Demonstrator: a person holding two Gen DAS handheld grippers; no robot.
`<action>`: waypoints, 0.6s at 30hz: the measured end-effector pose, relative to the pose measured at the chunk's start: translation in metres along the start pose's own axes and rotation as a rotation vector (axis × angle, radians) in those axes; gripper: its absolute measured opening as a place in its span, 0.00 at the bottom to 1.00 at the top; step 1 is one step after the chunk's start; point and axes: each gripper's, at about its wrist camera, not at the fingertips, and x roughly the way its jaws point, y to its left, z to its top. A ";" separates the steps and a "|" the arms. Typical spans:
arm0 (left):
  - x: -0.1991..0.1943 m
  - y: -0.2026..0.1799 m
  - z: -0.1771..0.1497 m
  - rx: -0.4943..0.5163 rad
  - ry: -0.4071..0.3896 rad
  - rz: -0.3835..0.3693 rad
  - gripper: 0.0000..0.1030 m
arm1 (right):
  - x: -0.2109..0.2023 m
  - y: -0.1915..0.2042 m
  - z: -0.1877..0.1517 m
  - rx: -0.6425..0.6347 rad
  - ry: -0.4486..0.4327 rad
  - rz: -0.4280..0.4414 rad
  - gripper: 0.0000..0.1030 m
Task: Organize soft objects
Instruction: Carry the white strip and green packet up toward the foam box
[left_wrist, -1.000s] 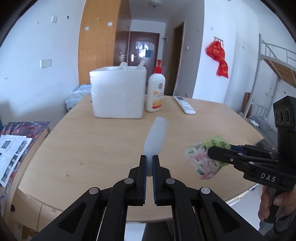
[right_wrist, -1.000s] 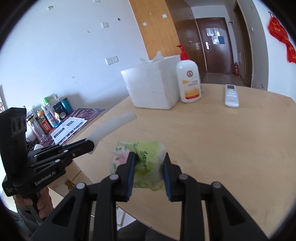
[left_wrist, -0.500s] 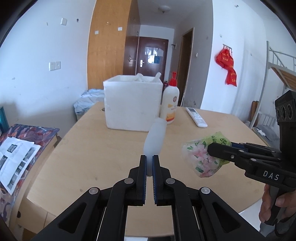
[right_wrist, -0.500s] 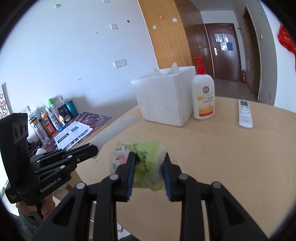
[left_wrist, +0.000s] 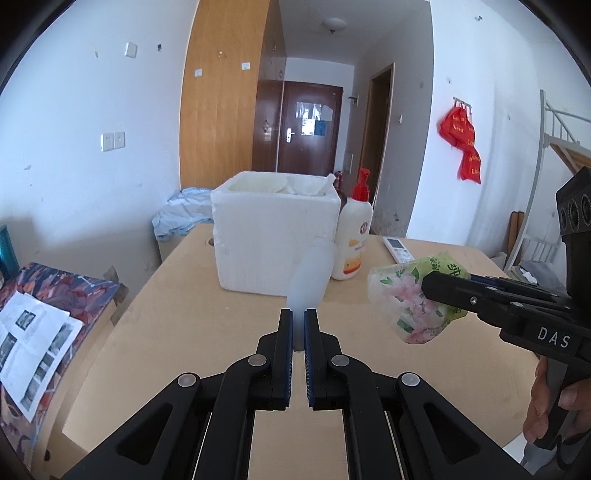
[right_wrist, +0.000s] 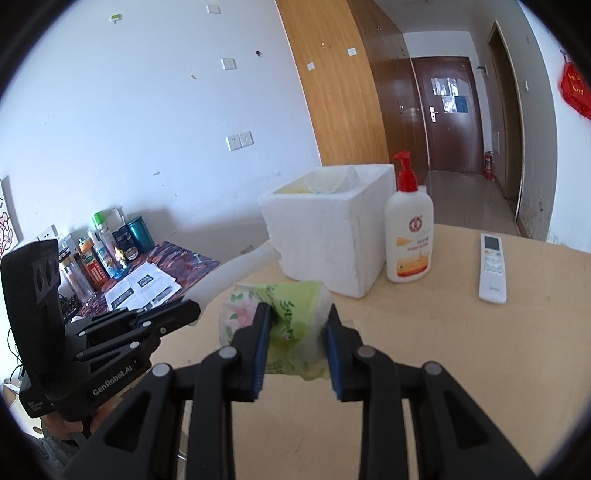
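1. The left gripper (left_wrist: 298, 321) is clenched on a translucent white soft tube (left_wrist: 311, 280), held in the air above the wooden table (left_wrist: 166, 314).
2. A white foam box (left_wrist: 275, 236) stands behind, with a lotion pump bottle (left_wrist: 352, 243) just beside it.
3. The right gripper (right_wrist: 295, 317) grasps a floral tissue pack (right_wrist: 291, 314), clear of the table.
4. A remote control (right_wrist: 493, 267) lies farther right.

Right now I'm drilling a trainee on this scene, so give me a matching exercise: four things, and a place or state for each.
Things:
1. tissue pack
2. white tube
3. lotion bottle
4. remote

Places:
A. lying flat on the table
B. in the left hand-held gripper
C. standing beside the foam box
D. in the right hand-held gripper

Pairs: 1-D, 2-B, 3-C, 4-A
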 end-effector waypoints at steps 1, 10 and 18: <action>0.002 0.001 0.001 0.000 0.000 0.000 0.05 | 0.001 0.000 0.002 -0.001 0.001 -0.001 0.31; 0.011 0.002 0.021 0.000 -0.010 0.005 0.05 | 0.009 -0.002 0.022 -0.015 -0.006 0.002 0.31; 0.014 0.005 0.039 0.009 -0.035 0.009 0.05 | 0.017 -0.003 0.036 -0.019 -0.017 0.001 0.31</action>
